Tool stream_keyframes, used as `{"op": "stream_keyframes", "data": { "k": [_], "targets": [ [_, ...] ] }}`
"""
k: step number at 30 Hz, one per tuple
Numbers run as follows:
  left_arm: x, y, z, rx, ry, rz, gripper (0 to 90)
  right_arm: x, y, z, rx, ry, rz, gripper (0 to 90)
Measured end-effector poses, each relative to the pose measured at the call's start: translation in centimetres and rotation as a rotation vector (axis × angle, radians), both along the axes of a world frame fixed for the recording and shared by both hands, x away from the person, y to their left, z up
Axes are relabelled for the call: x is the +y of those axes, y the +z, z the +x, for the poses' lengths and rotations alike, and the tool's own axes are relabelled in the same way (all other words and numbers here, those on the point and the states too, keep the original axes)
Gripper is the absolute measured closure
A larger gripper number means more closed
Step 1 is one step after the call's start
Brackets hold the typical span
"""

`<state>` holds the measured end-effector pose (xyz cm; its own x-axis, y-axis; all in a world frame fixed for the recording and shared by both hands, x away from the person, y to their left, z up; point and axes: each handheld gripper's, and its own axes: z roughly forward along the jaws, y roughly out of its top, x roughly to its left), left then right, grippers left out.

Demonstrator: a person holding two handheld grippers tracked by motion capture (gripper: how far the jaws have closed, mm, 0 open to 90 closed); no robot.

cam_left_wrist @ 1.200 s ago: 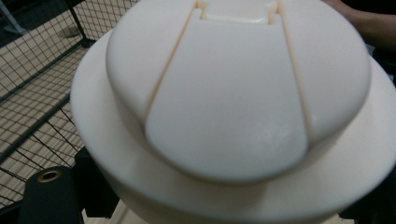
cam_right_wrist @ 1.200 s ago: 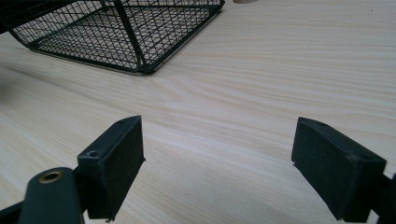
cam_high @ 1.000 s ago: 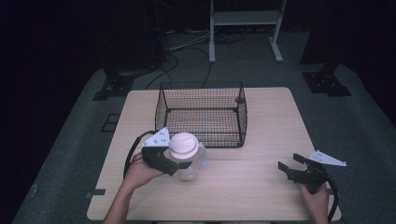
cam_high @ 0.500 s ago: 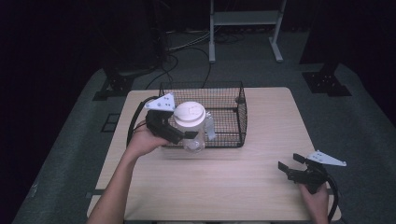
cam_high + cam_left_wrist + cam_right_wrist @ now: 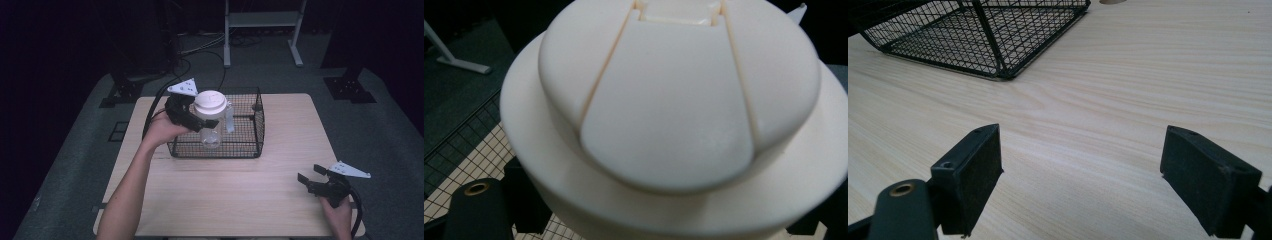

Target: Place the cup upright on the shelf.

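Note:
A clear plastic jar with a round white lid hangs in the air over the left part of a black wire basket. My left gripper is shut on the jar just under the lid, coming in from the left. In the left gripper view the lid is very close, with the basket's mesh below it. My right gripper rests at the table's near right corner, open, with nothing but bare wood between its pads.
The light wooden table carries the basket at its far middle. The basket's near corner lies ahead and to the left of the right gripper. A white metal stand and cables are on the floor behind the table.
The left hand has lifted the jar from the table in front of the basket and carried it up and away, over the basket. The right gripper has stayed put.

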<state>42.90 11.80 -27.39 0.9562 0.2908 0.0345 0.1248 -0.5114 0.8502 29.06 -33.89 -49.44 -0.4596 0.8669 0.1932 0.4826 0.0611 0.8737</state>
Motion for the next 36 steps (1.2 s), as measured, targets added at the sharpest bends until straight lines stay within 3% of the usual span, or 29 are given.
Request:
{"op": "stream_keyframes", "data": {
  "k": [10, 15, 20, 26, 36],
  "targets": [
    [-1.3, -0.6, 2.7, -0.007, 0.034, 0.030, 15.4, 0.0, 0.0, 0.0, 0.000, 0.001, 0.002, 15.7],
    [-1.6, -1.4, 4.0, 0.010, 0.051, 0.014, 15.4, 0.0, 0.0, 0.0, 0.000, 0.000, 0.004, 15.7],
    [-2.0, -2.6, 4.9, 0.020, 0.067, 0.029, 15.4, 0.0, 0.0, 0.0, 0.001, 0.001, 0.004, 15.7],
    [-2.1, -4.2, 5.8, 0.038, 0.082, 0.017, 15.4, 0.0, 0.0, 0.0, 0.002, 0.002, 0.004, 15.7],
    [-2.3, -7.3, 6.9, 0.077, 0.116, 0.049, 15.4, 0.0, 0.0, 0.0, 0.000, 0.002, 0.003, 15.6]
  ]
}}
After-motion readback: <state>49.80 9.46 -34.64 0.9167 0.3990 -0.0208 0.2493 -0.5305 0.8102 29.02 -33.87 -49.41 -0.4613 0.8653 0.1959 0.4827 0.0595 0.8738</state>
